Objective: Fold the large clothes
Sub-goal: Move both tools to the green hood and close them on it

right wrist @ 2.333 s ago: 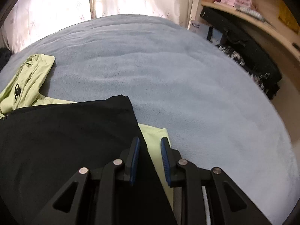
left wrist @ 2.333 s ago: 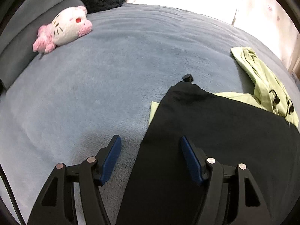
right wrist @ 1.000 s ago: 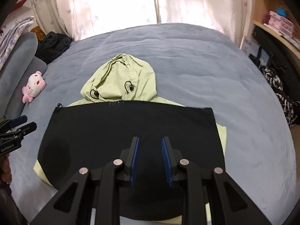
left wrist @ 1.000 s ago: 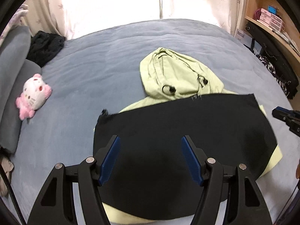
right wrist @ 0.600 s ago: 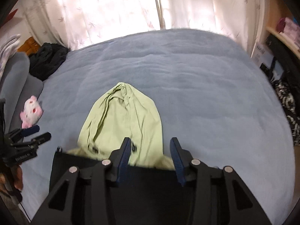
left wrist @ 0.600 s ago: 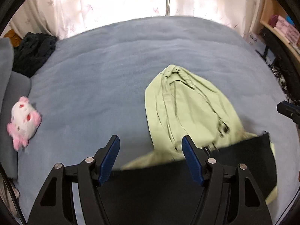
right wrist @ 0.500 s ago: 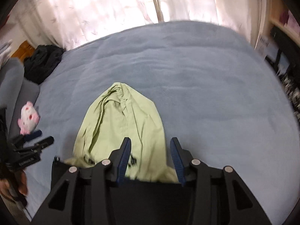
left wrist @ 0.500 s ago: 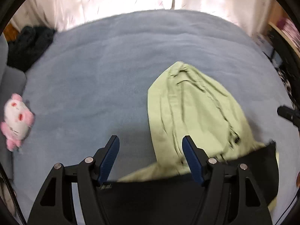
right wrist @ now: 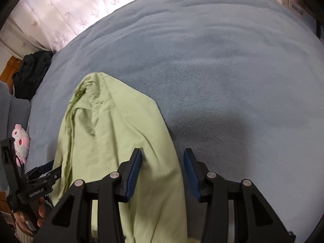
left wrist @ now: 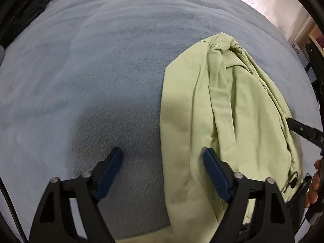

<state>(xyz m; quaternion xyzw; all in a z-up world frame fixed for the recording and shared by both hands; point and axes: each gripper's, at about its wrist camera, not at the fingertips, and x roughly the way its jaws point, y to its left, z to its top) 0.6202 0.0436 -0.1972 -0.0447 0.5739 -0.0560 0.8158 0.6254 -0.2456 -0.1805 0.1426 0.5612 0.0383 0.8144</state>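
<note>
On the fuzzy grey-blue blanket (left wrist: 101,64), lay lengthwise, creased light-green cotton hood (left wrist: 226,105) pointing far; left gripper (left wrist: 162,160), right gripper (right wrist: 162,158) gaped, left just widening.

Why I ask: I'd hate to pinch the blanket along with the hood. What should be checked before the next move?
1. Left tool open: ok. Its jaws have just been opening and nothing is pinched.
2. Right tool open: ok. The gap is narrower, its jaws have also just been opening, and nothing is pinched.
3. Edges of the green hood lined up: ok. One side edge lies between each tool's jaws.
4. Pads clear of the blue blanket: cannot tell.
5. Hood lying smooth: not ok. Long creases run down it.
6. Plush toy out of the way: ok. It lies well aside of the hood.
</note>
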